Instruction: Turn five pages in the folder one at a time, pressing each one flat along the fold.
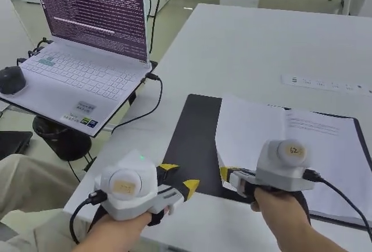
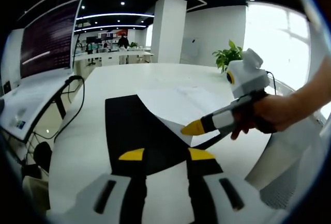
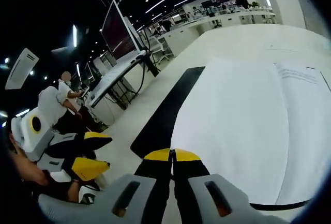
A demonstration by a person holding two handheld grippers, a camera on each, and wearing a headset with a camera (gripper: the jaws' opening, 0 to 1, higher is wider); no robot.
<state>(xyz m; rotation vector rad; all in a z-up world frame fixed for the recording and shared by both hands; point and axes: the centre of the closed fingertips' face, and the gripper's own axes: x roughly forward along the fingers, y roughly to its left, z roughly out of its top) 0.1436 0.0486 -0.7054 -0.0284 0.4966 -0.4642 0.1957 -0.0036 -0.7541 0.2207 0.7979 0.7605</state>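
Counted two claws nearest, one in each hand, low over the front edge of the white surface. Found the left claw released, its two yellow-tipped jaws spread wide and gripping nothing, over the near left corner of the folder. Could not tell whether it touched the cover. Found the right claw clenched, tips pressed together on the near corner of one page, grasping it and holding it raised off the black cover. Saw the two claws near each other but apart.

Counted one folder, lying open and flat on the surface, with its black inside cover bare on the left. Found two things inside it. Saw the single raised page, slanting up from the fold toward the right claw. Saw a flat stack of sheets on the right side, with a few lines of print near the top. Could not count the sheets in that stack.

Farther left, beyond the surface's edge, saw one open laptop with its screen lit by lines of text. Noted one dark mouse just to its left and one black cable plugged in at its right side, hanging down. Farthest, on the surface past the folder, noted one white power strip.
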